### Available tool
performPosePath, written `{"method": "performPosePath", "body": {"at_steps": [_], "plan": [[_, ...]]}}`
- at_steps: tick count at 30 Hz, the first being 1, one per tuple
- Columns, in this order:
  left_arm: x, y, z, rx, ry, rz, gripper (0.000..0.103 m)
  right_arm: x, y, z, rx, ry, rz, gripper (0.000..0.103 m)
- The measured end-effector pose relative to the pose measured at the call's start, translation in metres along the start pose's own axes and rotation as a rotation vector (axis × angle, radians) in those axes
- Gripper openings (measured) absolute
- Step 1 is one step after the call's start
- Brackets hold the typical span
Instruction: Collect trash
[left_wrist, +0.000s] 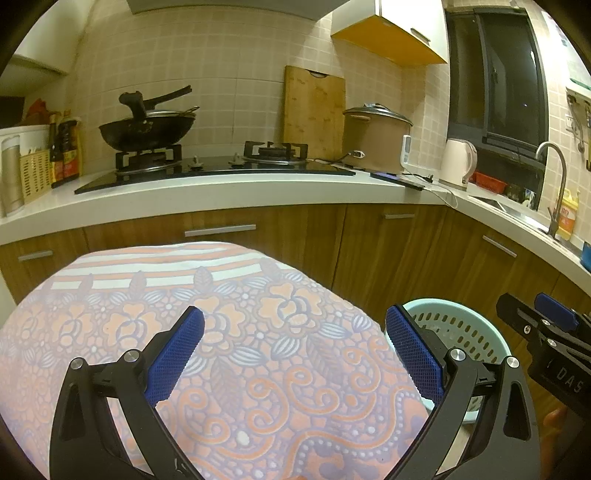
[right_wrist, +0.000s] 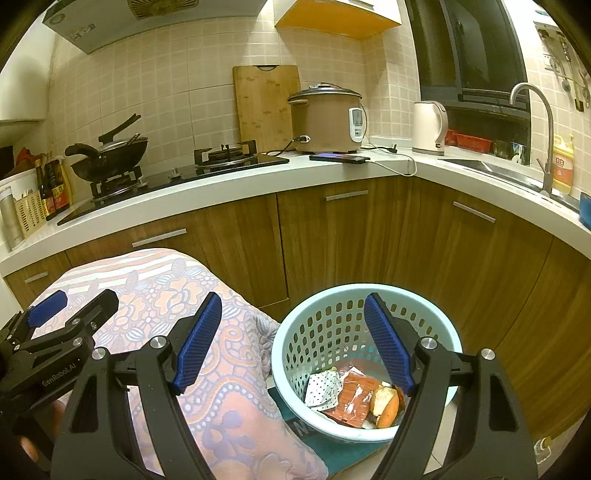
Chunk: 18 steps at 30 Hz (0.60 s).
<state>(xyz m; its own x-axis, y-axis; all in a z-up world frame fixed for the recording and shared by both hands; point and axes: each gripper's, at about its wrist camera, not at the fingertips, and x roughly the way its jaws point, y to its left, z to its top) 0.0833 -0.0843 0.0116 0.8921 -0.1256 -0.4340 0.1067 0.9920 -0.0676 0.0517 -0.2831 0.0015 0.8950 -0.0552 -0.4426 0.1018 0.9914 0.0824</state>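
Blue-padded claws both open and empty beside the basket.

The right claw (right_wrist: 293, 339) hangs over the near rim of the pale green basket (right_wrist: 291, 332), jaws spread; the left claw (left_wrist: 295, 350) gapes above the floral cloth (left_wrist: 258, 295), left of the basket. Trash (right_wrist: 354, 397), wrappers and orange peel, lies inside the basket.
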Motion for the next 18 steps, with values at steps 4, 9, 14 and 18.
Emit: {"method": "performPosePath", "body": {"at_steps": [4,9,14,18], "plan": [[0.000,0.001,0.001,-0.005,-0.005,0.004,0.096,0.002,0.000,0.000,-0.004,0.002,0.005,0.075],[-0.008,0.000,0.001,-0.001,-0.039,0.014,0.096,0.002,-0.001,0.002,-0.009,0.001,0.009,0.075],[-0.009,-0.002,0.002,0.018,-0.029,0.011,0.096,-0.001,-0.002,0.003,-0.011,-0.003,0.004,0.075],[-0.010,0.000,0.002,0.012,-0.007,0.009,0.096,-0.003,-0.002,0.004,-0.013,-0.006,0.001,0.075]]}}
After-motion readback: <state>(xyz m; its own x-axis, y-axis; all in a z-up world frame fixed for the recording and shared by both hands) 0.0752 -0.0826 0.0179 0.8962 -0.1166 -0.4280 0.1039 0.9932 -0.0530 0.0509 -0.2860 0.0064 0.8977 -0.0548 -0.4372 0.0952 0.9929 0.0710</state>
